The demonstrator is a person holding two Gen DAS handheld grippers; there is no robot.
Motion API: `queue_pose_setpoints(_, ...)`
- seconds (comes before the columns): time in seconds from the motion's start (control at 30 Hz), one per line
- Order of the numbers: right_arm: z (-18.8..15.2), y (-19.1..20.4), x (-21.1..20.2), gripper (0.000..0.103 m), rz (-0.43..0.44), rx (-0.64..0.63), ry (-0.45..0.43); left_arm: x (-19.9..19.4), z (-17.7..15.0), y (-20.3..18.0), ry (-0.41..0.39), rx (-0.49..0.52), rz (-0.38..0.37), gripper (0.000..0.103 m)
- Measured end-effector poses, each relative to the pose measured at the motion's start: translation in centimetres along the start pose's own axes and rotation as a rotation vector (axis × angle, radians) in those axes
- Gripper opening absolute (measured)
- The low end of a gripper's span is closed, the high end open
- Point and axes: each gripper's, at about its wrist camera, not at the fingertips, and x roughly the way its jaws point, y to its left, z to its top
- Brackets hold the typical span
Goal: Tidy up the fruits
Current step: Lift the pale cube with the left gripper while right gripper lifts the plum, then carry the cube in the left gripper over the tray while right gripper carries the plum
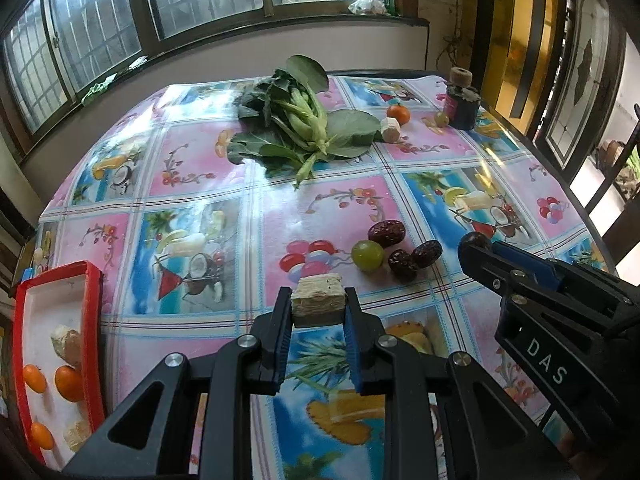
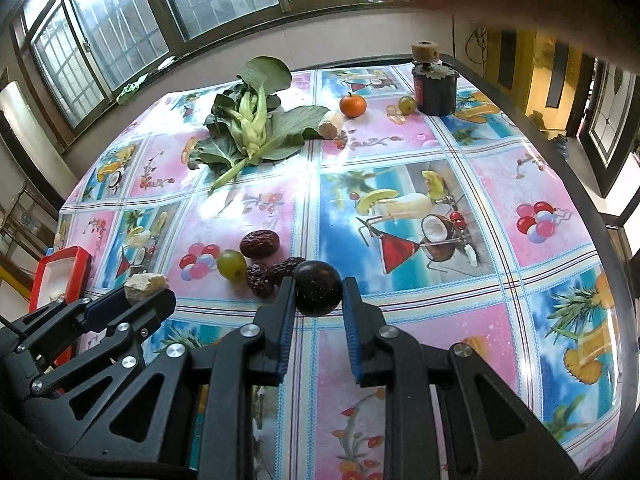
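Note:
My left gripper (image 1: pixel 317 299) is shut on a pale fibrous chunk (image 1: pixel 317 306) held just above the tablecloth; in the right wrist view the same gripper (image 2: pixel 146 290) and chunk (image 2: pixel 145 281) sit at the left. My right gripper (image 2: pixel 318 292) is shut on a dark round fruit (image 2: pixel 318 289), which also shows at the right (image 1: pixel 474 241). A green grape (image 1: pixel 367 255) and three red dates (image 1: pixel 386 232) lie on the table between the grippers. A red tray (image 1: pixel 93 312) at the left holds small oranges (image 1: pixel 69 383) and pale chunks.
Leafy greens (image 1: pixel 304 120) lie at the far middle of the table. Beyond them sit an orange (image 1: pixel 398 114), a pale chunk (image 1: pixel 390 130), a grape (image 1: pixel 441 119) and a dark jar (image 1: pixel 464 104). A window wall stands behind; the table edge (image 2: pixel 600 216) curves along the right.

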Motion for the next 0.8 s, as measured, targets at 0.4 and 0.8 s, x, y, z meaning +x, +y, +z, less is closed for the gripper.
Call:
queue_pose_setpoints(0.4,0.3,5.4,-1.9,0.025,0.073,-0.079,-0.034,-4.4,-1.6,6.1,-0.033,-0.107,0.042,0.023)
queue_pose_setpoints(0.8,-1.0,16.1,-2.8,0.025,0.197,-0.234,-0.032,-8.1,-4.6,14.8,-0.039,-0.224,0.161,0.023)
